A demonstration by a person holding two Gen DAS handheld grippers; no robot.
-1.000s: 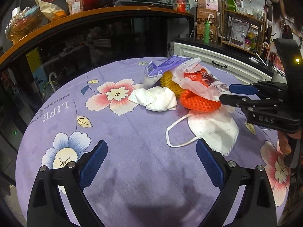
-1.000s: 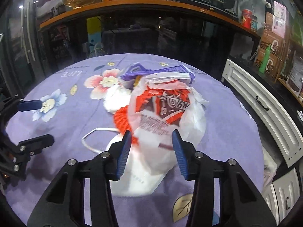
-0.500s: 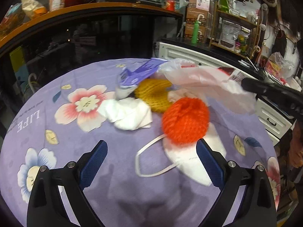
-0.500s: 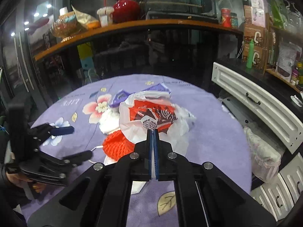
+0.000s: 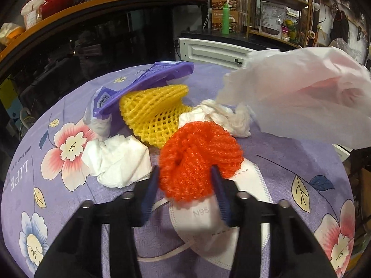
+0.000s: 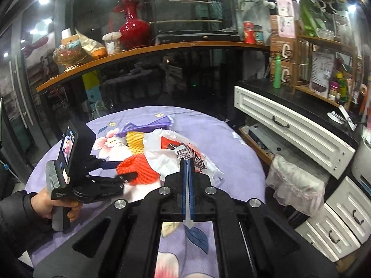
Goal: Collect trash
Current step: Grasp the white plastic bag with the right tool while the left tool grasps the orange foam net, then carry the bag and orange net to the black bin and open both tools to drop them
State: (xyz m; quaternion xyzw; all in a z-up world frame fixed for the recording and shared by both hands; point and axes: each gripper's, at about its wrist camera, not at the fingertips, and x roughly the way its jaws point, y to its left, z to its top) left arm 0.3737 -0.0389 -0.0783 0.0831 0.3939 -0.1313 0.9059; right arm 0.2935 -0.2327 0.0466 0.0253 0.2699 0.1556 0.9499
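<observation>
Orange foam net [image 5: 199,159] sits between the blue pads of our left gripper [image 5: 185,180], whose jaws are closing on it; the pads touch its flanks on both sides. We see the net resting partly on a white mask [image 5: 204,217] marked N95, which lies flat on the purple floral tablecloth [image 5: 289,162]. Behind the net lies a yellow net [image 5: 150,113], folded over, with a purple pouch [image 5: 143,85] leaning across its left edge. A crumpled tissue [image 5: 118,162] lies just left of the left gripper's tip, and a second tissue [image 5: 222,118] lies behind the orange net.

Our right gripper [image 6: 187,162] has its fingers pressed together, pinching the edge of a white plastic bag [image 6: 167,153] with red print. In the left wrist view, the bag [image 5: 301,97] hangs raised at upper right, clear of the cloth. In the right wrist view, we see the hand [image 6: 51,206] that grips the left tool's handle at lower left, in a dark sleeve. White drawers [image 6: 289,127] stand to the right of the table.
</observation>
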